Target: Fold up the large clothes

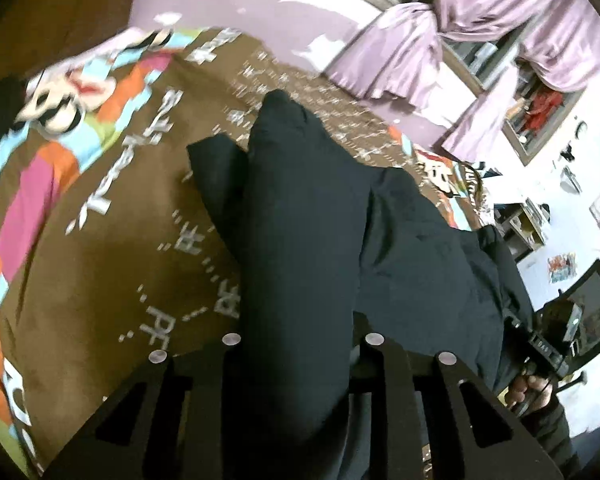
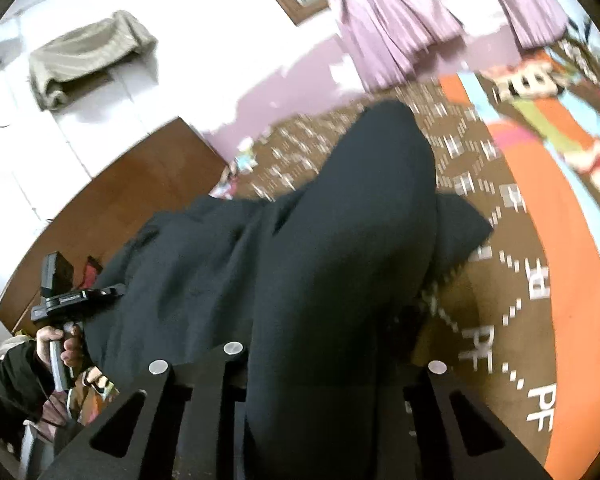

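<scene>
Spreading under it all: the brown printed bedcover, far and left.
Garment: the dark garment hangs lifted above the bedcover, long axis running away from both tongs toward the far curtains.
Left gripper: clenched on one near edge.
Right gripper: clenched on the other near edge.
Nearer hand: neither; both hold level, side by side.

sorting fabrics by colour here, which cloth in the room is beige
The bundled cloth hanging high on the white wall; the curtains are lilac and the held garment is black.
</scene>
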